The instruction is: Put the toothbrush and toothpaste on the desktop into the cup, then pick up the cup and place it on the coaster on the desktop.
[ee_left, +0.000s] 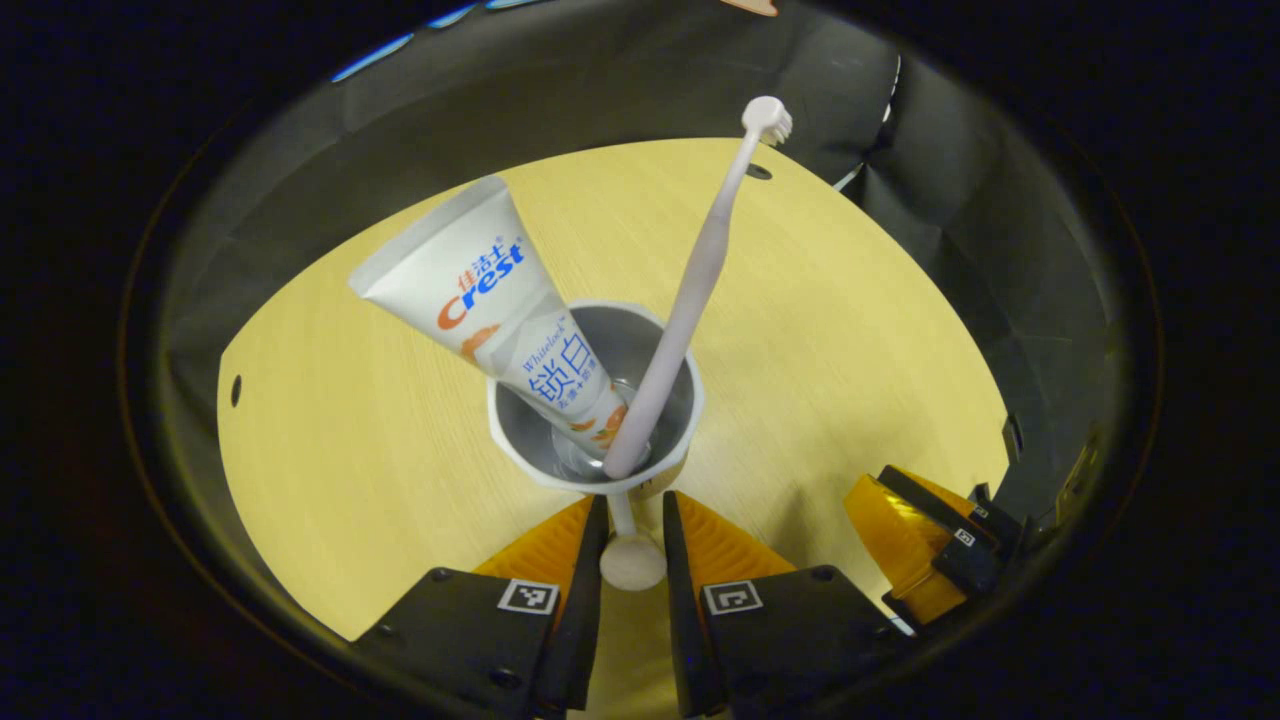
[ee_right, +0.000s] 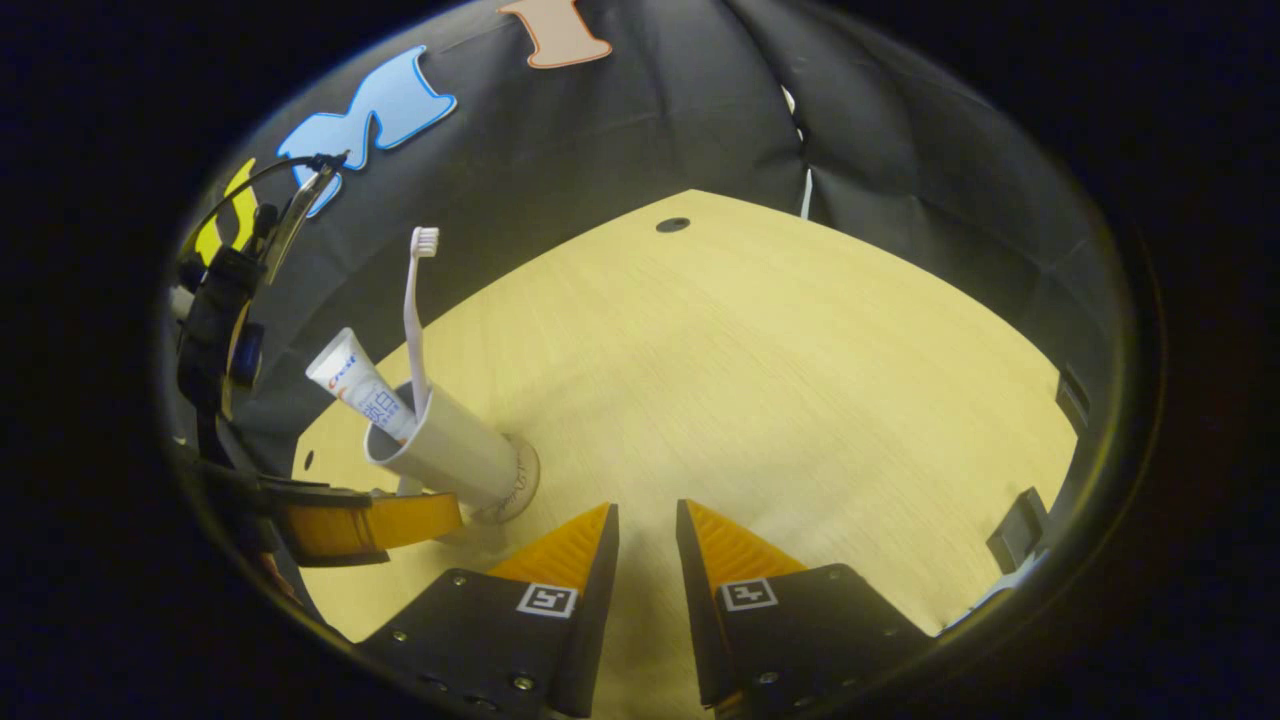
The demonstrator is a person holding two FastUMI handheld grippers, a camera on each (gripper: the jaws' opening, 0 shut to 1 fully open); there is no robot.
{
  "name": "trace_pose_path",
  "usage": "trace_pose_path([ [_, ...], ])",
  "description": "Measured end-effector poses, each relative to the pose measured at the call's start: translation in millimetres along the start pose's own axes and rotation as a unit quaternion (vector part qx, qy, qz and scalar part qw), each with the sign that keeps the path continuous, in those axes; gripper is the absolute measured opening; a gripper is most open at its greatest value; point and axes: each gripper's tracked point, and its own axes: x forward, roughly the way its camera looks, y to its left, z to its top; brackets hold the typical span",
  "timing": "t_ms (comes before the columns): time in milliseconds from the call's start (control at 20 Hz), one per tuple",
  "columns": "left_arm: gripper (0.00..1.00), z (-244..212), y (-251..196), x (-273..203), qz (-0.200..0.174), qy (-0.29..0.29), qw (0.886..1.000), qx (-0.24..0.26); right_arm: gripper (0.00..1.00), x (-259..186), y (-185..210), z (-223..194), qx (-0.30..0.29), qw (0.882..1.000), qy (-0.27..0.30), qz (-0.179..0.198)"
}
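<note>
- Pale wood tabletop (ee_right: pixel 760 380) fills the black-cloth booth.
- Cup (ee_left: pixel 600 400) stands on the coaster (ee_right: pixel 522 480), holding toothpaste (ee_left: pixel 490 300) and toothbrush (ee_left: pixel 690 290).
- Left gripper (ee_left: pixel 632 520) straddles the cup's handle; contact unclear.
- Right gripper (ee_right: pixel 647 530), beside the cup, stands apart, empty.

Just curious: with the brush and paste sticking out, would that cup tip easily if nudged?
Probably. The cup is tall and narrow, and the toothbrush and toothpaste lean past its rim, raising the weight. It looks like light plastic, so likely easy to lift.

1. My desk (ee_right: pixel 780 360) looks like pale, matt wood grain.
2. The cup (ee_left: pixel 640 345) at 12 o'clock seems smooth, slightly glossy plastic.
3. Toothpaste (ee_left: pixel 480 290) tube: glossy plastic.
4. Toothbrush (ee_left: pixel 700 270): matt plastic.
5. Wall (ee_right: pixel 620 140): creased matt cloth.
</note>
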Motion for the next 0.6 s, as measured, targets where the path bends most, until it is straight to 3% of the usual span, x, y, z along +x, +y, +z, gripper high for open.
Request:
trace_pose_path([
  [100,0.41,-1.2,-4.9,-5.7,-0.01,-0.004,1.0,-0.002,0.38,-1.6,3.8,-0.1,-0.004,1.0,0.001,0.007],
  [150,0.39,-2.7,-4.8,-9.2,-0.01,-0.007,1.0,-0.003,0.38,-3.7,5.6,2.5,-0.008,1.0,0.0,0.009],
  [200,0.55,-3.0,-5.2,-12.3,-0.01,-0.012,1.0,-0.004,0.38,-5.1,8.9,3.7,-0.011,1.0,-0.002,0.013],
  [350,0.4,-4.8,-5.2,-25.3,-0.014,-0.031,0.999,-0.017,0.38,-13.8,17.4,13.2,-0.023,0.999,-0.012,0.023],
  [600,0.4,-12.5,2.2,-57.7,-0.012,-0.065,0.997,-0.028,0.37,-35.5,37.6,31.2,-0.051,0.997,-0.035,0.045],
])
